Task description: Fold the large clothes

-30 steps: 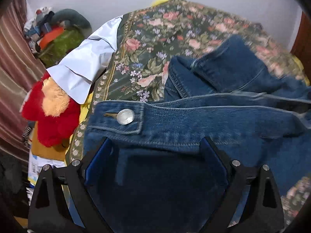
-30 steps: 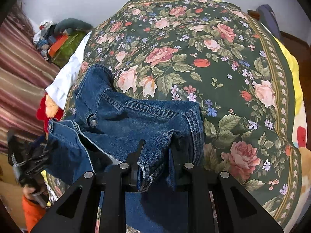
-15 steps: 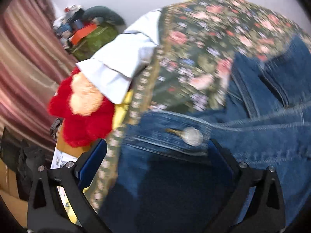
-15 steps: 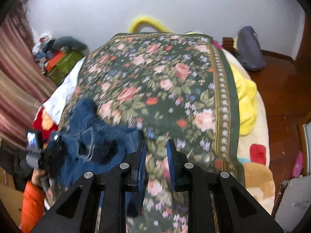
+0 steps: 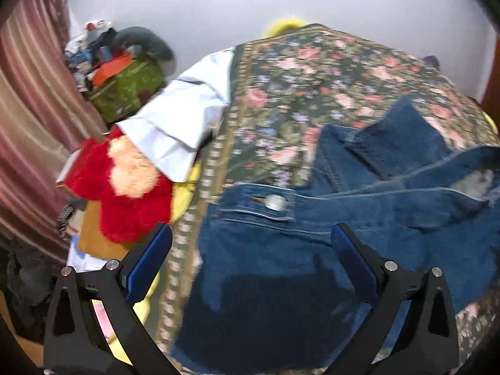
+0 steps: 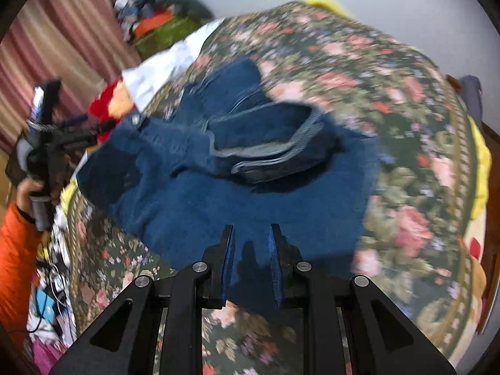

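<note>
A blue denim jacket [image 5: 281, 281] lies crumpled on the floral bed cover [image 5: 312, 78], with a metal button [image 5: 275, 202] on its left corner band. My left gripper [image 5: 251, 229] hovers wide open above that corner, nothing between its pads. In the right wrist view the jacket [image 6: 218, 187] spreads across the cover [image 6: 406, 125], a folded sleeve or collar on top. My right gripper [image 6: 252, 228] is shut with only a narrow slit, empty, over the jacket's near edge. The left gripper [image 6: 93, 123] shows there at the jacket's left corner, held by a hand in an orange sleeve [image 6: 15, 250].
A red plush toy [image 5: 125, 193], a white cloth [image 5: 181, 125] and a green bag [image 5: 128, 87] crowd the bed's left side by a striped curtain [image 5: 28, 109]. Yellow bedding [image 6: 478, 156] hangs off the right edge. Cables [image 6: 53, 275] lie on the floor.
The right gripper let go of the denim fold it held and swung back over the jacket, rolling. The left gripper's jaws widened and it lifted away from the buttoned band.
</note>
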`<state>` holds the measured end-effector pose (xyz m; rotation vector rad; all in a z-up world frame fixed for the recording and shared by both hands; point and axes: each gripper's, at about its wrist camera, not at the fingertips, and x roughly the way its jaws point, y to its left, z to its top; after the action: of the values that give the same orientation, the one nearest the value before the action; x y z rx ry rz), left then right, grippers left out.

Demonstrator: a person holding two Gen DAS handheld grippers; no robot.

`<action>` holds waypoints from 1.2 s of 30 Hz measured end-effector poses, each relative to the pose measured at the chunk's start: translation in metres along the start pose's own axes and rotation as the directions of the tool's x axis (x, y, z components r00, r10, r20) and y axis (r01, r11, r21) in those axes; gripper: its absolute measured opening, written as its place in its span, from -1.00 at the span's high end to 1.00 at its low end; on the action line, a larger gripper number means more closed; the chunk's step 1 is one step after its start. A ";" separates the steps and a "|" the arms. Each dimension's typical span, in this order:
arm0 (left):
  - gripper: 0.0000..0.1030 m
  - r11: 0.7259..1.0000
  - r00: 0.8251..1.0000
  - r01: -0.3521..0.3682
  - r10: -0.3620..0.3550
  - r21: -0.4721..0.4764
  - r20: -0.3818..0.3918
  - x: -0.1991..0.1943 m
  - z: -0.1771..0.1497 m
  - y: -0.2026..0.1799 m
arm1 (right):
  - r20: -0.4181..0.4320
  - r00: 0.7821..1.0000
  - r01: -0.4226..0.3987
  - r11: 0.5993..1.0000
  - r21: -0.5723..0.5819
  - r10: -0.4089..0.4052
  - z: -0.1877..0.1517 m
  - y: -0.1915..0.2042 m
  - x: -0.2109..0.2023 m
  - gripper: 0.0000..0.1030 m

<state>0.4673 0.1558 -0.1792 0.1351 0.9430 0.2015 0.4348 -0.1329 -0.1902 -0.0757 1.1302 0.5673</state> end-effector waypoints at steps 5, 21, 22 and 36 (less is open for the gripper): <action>-1.00 0.997 0.998 0.039 -0.036 0.068 -0.042 0.026 -0.008 -0.030 | -0.051 0.995 0.088 0.995 -0.054 -0.091 0.018 0.013 0.044 0.67; -1.00 0.982 0.985 -0.067 0.037 -0.175 -0.166 0.127 0.007 0.036 | 0.010 1.000 0.018 0.986 0.168 -0.019 0.102 -0.053 0.077 0.67; -1.00 0.980 0.985 -0.057 0.024 -0.190 -0.169 0.127 0.006 0.038 | 0.014 1.000 0.015 0.986 0.168 -0.018 0.102 -0.053 0.077 0.67; -1.00 0.972 0.996 0.085 -0.081 -0.220 0.027 0.005 -0.008 0.055 | 0.047 0.975 0.215 0.976 0.040 -0.217 0.059 -0.031 0.001 0.67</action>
<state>0.4573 0.2108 -0.1764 -0.1072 0.8999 0.2264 0.4982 -0.1392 -0.1718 -0.1514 1.0657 0.3533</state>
